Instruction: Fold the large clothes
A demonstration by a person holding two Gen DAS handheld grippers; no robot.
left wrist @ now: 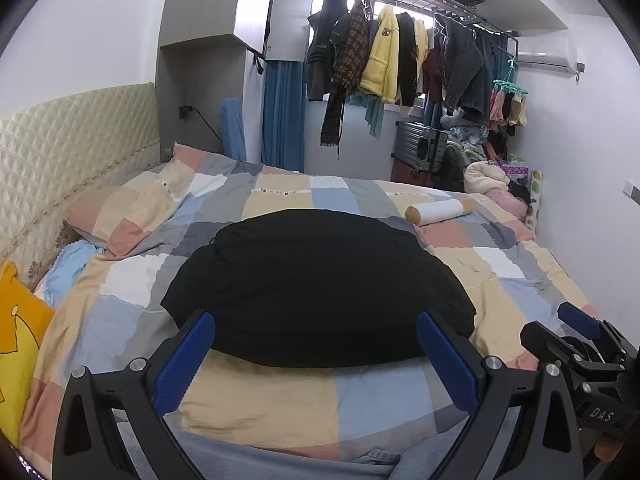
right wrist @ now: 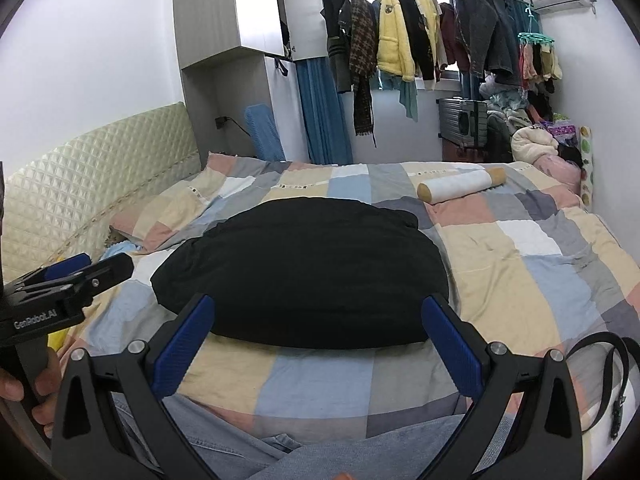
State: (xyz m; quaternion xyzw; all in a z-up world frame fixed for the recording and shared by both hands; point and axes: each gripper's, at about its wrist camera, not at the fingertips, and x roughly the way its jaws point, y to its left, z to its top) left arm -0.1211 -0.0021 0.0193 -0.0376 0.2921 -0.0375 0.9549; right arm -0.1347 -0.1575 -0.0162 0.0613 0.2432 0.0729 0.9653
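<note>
A black garment (left wrist: 316, 284) lies folded in a thick rounded bundle on the patchwork bed cover (left wrist: 280, 400); it also shows in the right wrist view (right wrist: 300, 276). My left gripper (left wrist: 316, 356) is open and empty, just short of the bundle's near edge. My right gripper (right wrist: 318, 340) is open and empty, also just short of that edge. Each gripper shows in the other's view: the right gripper (left wrist: 576, 328) at the right, the left gripper (right wrist: 76, 268) at the left.
A white roll pillow (right wrist: 460, 186) lies beyond the garment. A black belt (right wrist: 608, 384) lies at the bed's right. A yellow cushion (left wrist: 20, 336) and quilted headboard (left wrist: 72, 152) are left. Clothes hang on a rack (left wrist: 400, 52). Blue denim (right wrist: 320, 456) lies nearest me.
</note>
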